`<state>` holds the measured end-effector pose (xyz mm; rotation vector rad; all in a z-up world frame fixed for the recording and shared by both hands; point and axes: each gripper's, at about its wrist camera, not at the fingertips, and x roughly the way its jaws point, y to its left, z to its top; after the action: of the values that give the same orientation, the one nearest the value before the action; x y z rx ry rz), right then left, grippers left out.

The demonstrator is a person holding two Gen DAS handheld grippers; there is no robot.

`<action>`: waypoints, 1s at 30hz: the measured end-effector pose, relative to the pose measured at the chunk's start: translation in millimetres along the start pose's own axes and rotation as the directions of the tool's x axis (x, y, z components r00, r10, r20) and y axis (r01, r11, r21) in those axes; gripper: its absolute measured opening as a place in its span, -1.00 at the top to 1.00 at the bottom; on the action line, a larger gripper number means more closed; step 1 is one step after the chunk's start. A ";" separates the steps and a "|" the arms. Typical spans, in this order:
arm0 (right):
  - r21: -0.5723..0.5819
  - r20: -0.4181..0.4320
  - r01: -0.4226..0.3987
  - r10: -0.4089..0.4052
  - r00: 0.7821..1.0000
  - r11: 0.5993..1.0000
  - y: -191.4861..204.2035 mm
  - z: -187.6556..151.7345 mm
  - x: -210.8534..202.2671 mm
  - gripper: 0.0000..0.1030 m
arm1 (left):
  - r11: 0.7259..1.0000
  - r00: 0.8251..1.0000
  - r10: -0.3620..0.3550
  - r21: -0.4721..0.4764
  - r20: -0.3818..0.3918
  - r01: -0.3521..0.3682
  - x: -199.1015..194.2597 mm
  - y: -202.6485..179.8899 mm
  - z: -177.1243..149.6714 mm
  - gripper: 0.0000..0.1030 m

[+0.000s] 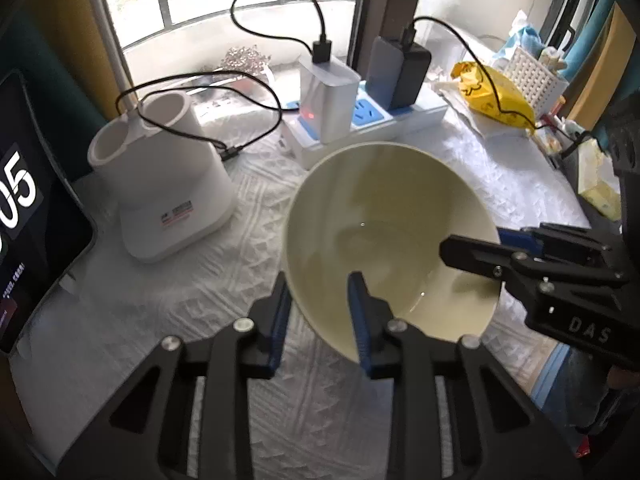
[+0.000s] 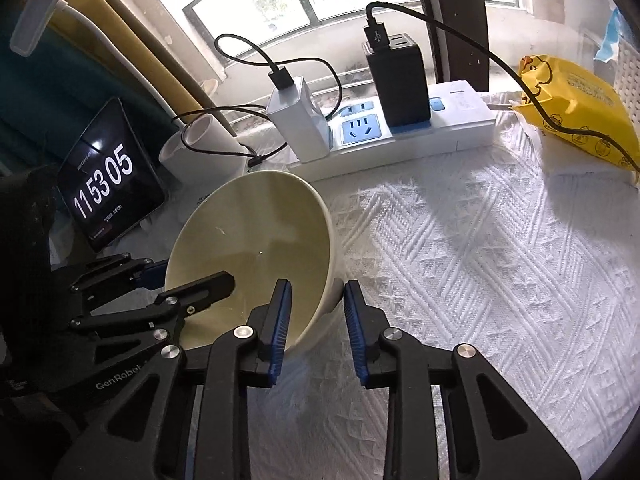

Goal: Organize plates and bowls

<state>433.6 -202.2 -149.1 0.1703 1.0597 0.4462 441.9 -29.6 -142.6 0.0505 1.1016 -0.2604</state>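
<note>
White textured cloth [image 2: 480, 260]; cream bowl [image 1: 384, 232], glossy, tilted, empty

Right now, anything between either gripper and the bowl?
Nothing visible. Both grippers straddle the bowl's rim on opposite sides, one finger inside, one outside: left gripper at the near-left edge, right gripper at the right edge. Pad contact can't be confirmed. The bowl sits tilted on the white cloth.
</note>
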 end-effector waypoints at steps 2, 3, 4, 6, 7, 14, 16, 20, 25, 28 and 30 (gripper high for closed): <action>-0.002 0.000 0.005 -0.005 1.000 1.000 0.2 -1.1 -1.5 0.53 | 1.000 1.000 0.000 0.004 0.008 0.000 -3.1 -1.1 -0.2 0.44; -0.001 0.001 0.006 -0.006 1.000 1.000 0.2 -1.8 -2.6 0.56 | 1.000 1.000 0.005 0.005 0.012 -0.005 -4.4 -1.5 -0.4 0.44; -0.002 0.002 0.008 -0.008 1.000 1.000 0.5 -2.7 -4.2 0.59 | 1.000 1.000 0.013 0.005 0.020 -0.013 -7.2 -2.6 -1.1 0.44; -0.004 0.010 0.010 -0.010 1.000 1.000 2.6 -4.5 -8.5 0.62 | 1.000 0.999 0.022 0.007 0.046 -0.022 -15.0 -4.1 -2.2 0.44; -0.007 0.016 0.010 -0.010 1.000 1.000 3.7 -5.6 -11.0 0.63 | 1.000 0.998 0.025 0.007 0.054 -0.026 -17.8 -4.4 -2.3 0.44; -0.015 0.069 0.013 -0.012 0.998 1.000 12.2 -10.2 -33.8 0.67 | 0.998 0.987 0.046 0.024 0.151 -0.050 -47.5 -14.5 -7.0 0.44; -0.012 0.083 0.011 -0.010 0.996 1.000 13.8 -11.3 -41.7 0.68 | 0.998 0.984 0.053 0.034 0.171 -0.059 -56.4 -18.3 -8.2 0.44; -0.023 0.114 0.011 -0.008 0.993 1.000 19.3 -15.0 -59.3 0.68 | 0.998 0.978 0.047 0.039 0.204 -0.056 -76.4 -22.0 -12.4 0.44; -0.040 0.150 0.010 -0.004 0.989 0.999 31.1 -17.9 -85.3 0.68 | 0.998 0.969 0.044 0.031 0.241 -0.053 -102.7 -24.6 -22.3 0.44; -0.054 0.172 0.017 -0.007 0.985 0.998 40.7 -19.7 -100.7 0.68 | 0.998 0.963 0.041 0.029 0.265 -0.051 -117.5 -27.0 -29.9 0.44; -0.063 0.186 0.021 -0.009 0.983 0.998 46.9 -22.7 -111.1 0.68 | 0.998 0.958 0.041 0.032 0.283 -0.052 -128.3 -29.1 -35.6 0.44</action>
<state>355.5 -209.8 -54.8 0.1436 0.8618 0.4419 349.4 -28.3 -42.5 0.0721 0.8104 -0.2384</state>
